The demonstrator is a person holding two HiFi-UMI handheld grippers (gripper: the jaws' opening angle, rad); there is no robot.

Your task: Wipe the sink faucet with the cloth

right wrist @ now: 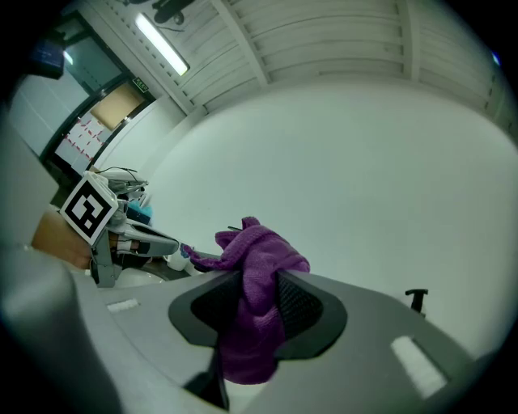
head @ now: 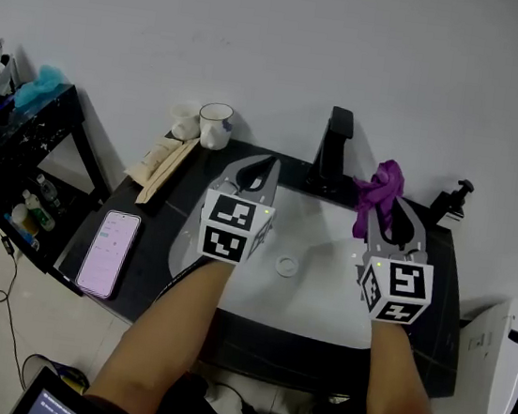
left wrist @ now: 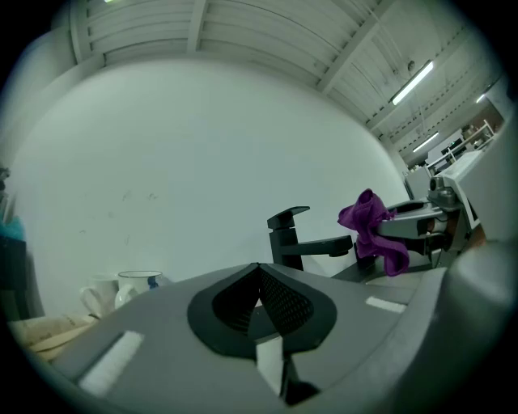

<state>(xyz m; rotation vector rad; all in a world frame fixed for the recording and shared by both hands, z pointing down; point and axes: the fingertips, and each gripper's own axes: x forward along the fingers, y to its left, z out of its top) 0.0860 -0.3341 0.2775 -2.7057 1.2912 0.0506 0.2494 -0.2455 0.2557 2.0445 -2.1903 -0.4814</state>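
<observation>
R claw [right wrist: 261,285] clamps cloth [right wrist: 257,323]; L claw [left wrist: 259,273] clenched, empty.
Purple cloth is pinched btw R jaws and bunches above the tips, center-right in head view, just right of the black faucet [head: 335,150]; can't tell if they touch. L jaws are together w/ nothing btw them, mid-frame, left of faucet. Both claws hang over the white sink [head: 323,295] in a dark tabletop [head: 158,221]. Phone [head: 109,253] lies lower left, mug [head: 216,125] upper left by the wall.
</observation>
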